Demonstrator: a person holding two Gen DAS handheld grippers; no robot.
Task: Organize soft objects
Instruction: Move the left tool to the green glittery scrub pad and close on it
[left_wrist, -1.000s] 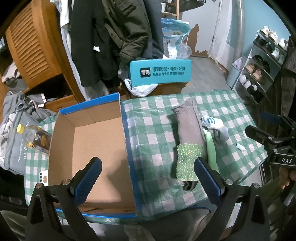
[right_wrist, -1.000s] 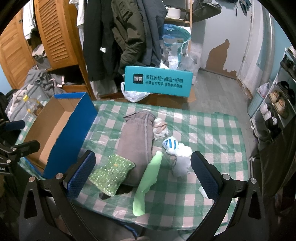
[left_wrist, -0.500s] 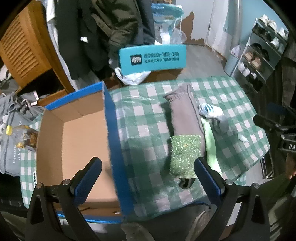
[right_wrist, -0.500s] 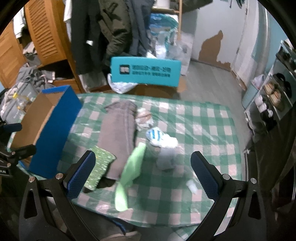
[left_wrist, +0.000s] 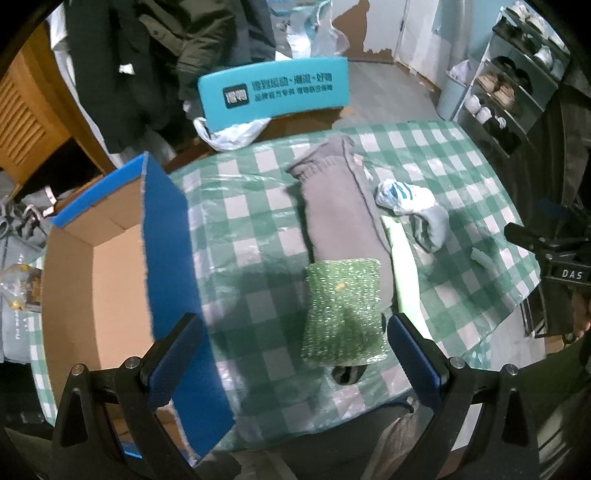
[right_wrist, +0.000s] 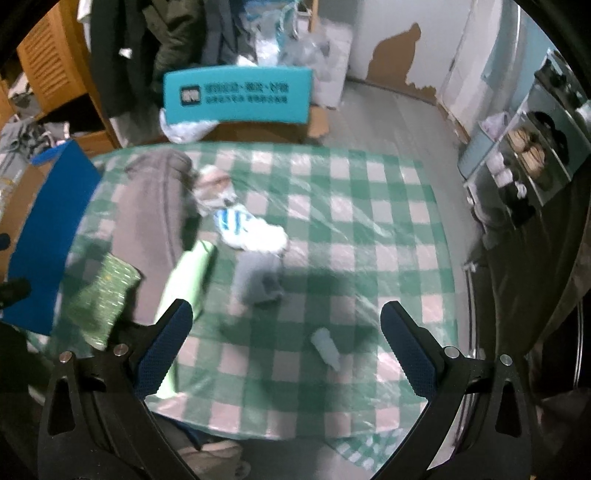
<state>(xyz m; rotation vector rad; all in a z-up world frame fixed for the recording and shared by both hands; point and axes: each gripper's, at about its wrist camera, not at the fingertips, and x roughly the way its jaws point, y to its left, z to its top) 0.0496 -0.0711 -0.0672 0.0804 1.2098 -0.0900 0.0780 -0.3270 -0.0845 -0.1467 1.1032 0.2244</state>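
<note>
Green-and-white checked plastic cloth (left_wrist: 258, 206) covers the table, with hung coats (left_wrist: 155, 55) and a teal sign (left_wrist: 273, 92) on the far side and a shoe rack (left_wrist: 517, 81) at far right. On it, from the left: an open blue cardboard box (left_wrist: 166, 258), a grey folded garment (left_wrist: 340, 218) with a glittery green pad (left_wrist: 343, 314) on its near end, a pale green strip (left_wrist: 404, 262), and striped and grey socks (left_wrist: 413, 206). Left gripper (left_wrist: 291, 358) and right gripper (right_wrist: 282, 350) hover over the near edge, jaws spread wide, holding and touching nothing.

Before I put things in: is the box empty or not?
Mostly empty: the box shows bare cardboard floor; its near corner is hidden.
</note>
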